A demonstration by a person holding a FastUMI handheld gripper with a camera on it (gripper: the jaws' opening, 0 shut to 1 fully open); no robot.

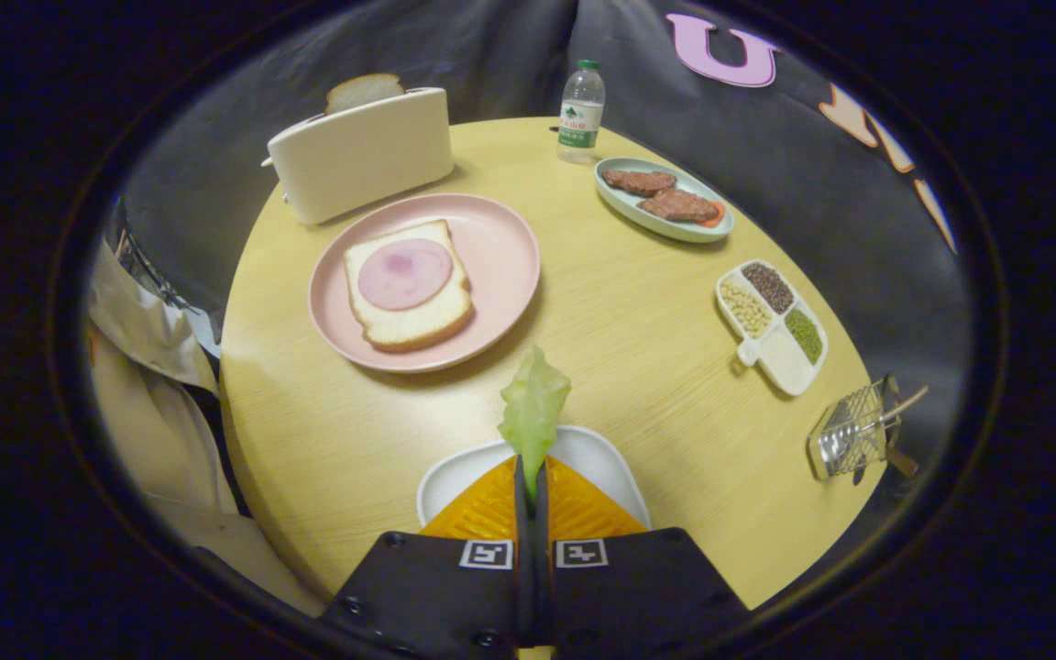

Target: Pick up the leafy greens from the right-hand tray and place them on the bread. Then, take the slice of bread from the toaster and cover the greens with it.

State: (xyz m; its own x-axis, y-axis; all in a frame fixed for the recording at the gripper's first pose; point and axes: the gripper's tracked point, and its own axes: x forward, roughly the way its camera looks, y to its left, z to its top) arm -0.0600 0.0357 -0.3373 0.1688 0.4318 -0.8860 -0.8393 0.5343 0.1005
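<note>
gripper view: first step in hand, carrying the greens. gripper (529, 481) clamped on the leafy greens (533, 411), leaf standing up from between the fingers, above the white tray (597, 454) on the counter (620, 312); lifted clear or brushing it, hard to tell. next: forward and left to the bread (409, 286) with its ham slice (404, 273) on the pink plate (500, 247), then release. toaster (361, 154) beyond, second slice (363, 91) poking out.

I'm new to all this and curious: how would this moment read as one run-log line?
gripper: shut on pale green leafy greens | above white tray | bread with ham on pink plate: uncovered | toaster slice: in toaster
</note>
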